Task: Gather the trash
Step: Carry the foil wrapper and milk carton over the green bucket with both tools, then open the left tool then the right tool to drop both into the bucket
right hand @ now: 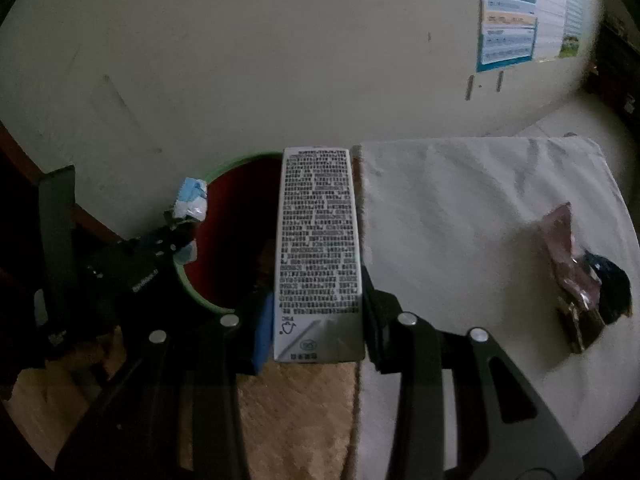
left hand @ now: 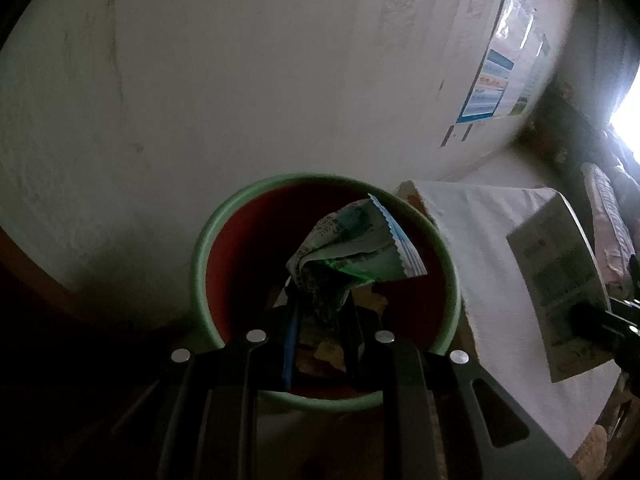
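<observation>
A round bin [left hand: 200,248] with a green rim and red inside stands by the wall. My left gripper [left hand: 320,300] is shut on a crumpled blue-and-white wrapper [left hand: 360,244] and holds it over the bin's opening. In the right wrist view the same wrapper [right hand: 192,200] shows at the bin's [right hand: 236,208] left rim. My right gripper [right hand: 316,308] is shut on a white carton [right hand: 318,248] printed with black text, held upright beside the bin's right edge. The carton also shows in the left wrist view [left hand: 560,280].
A table under a white cloth [right hand: 460,208] stands right of the bin. A pink wrapper [right hand: 564,248] and a dark object [right hand: 612,280] lie on it at the right. A brown mat [right hand: 300,412] covers the floor below. A poster [right hand: 516,12] hangs on the wall.
</observation>
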The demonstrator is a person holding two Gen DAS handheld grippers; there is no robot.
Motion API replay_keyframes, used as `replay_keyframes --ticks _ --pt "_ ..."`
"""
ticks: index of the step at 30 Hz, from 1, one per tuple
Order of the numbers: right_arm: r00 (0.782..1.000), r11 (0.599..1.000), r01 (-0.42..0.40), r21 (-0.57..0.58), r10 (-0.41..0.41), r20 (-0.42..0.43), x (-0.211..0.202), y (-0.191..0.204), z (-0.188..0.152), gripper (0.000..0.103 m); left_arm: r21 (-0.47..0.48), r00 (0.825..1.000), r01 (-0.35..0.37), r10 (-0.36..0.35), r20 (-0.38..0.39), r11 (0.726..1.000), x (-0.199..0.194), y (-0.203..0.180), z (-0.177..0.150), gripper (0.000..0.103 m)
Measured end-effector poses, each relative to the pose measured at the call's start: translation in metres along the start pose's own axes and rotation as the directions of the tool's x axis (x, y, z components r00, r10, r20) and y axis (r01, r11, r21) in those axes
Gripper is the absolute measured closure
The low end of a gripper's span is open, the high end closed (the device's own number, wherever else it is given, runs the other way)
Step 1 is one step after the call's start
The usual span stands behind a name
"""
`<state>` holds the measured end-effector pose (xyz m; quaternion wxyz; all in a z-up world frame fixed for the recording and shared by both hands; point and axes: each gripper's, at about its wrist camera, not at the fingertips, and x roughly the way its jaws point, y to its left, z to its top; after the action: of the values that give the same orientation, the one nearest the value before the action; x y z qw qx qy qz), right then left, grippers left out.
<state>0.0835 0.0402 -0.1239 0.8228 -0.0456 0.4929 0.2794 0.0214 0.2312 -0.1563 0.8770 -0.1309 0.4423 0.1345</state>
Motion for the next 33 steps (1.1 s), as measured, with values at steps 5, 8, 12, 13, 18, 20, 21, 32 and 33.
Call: replay_keyframes --ticks 5,8,12,13,18,20,21,32,33 --pt "1.0 1.0 -0.013 -0.02 0.012 -0.025 0.017 0.012 0.007 0.066 -0.014 1.0 0.001 -0.001 -0.018 1.0 0.007 0.006 -0.001 0.087" --pt "0.999 0.999 -0.017 -0.033 0.016 -0.041 0.027 0.016 0.013 0.066 -0.024 1.0 -0.002 0.001 -0.029 1.0 0.012 0.011 -0.002 0.087" --pt "0.998 0.999 -0.03 -0.036 0.028 -0.063 0.038 0.017 0.023 0.066 -0.027 0.999 -0.008 0.007 -0.04 1.0 0.02 0.012 0.001 0.086" --pt "0.997 0.999 -0.032 -0.039 0.029 -0.068 0.041 0.018 0.025 0.066 -0.028 0.999 -0.01 0.009 -0.042 1.0 0.023 0.011 0.004 0.086" --pt "0.995 0.997 -0.032 -0.063 0.026 -0.095 0.055 0.026 0.028 0.066 -0.025 0.998 -0.018 0.016 -0.057 1.0 0.034 0.008 0.009 0.081" --pt "0.994 0.997 -0.035 -0.07 0.027 -0.104 0.062 0.026 0.032 0.066 -0.024 0.998 -0.019 0.018 -0.057 1.0 0.036 0.006 0.011 0.076" --pt "0.994 0.997 -0.035 -0.073 0.027 -0.108 0.065 0.026 0.032 0.066 -0.024 0.998 -0.022 0.021 -0.056 0.999 0.036 0.005 0.012 0.074" --pt "0.985 0.998 -0.043 -0.04 0.035 -0.166 0.092 0.021 0.036 0.066 0.005 0.988 -0.131 0.13 0.085 0.991 -0.001 0.009 0.018 0.055" --pt "0.985 0.998 -0.043 -0.038 0.036 -0.17 0.094 0.022 0.037 0.066 0.007 0.986 -0.137 0.135 0.096 0.991 -0.004 0.009 0.02 0.055"
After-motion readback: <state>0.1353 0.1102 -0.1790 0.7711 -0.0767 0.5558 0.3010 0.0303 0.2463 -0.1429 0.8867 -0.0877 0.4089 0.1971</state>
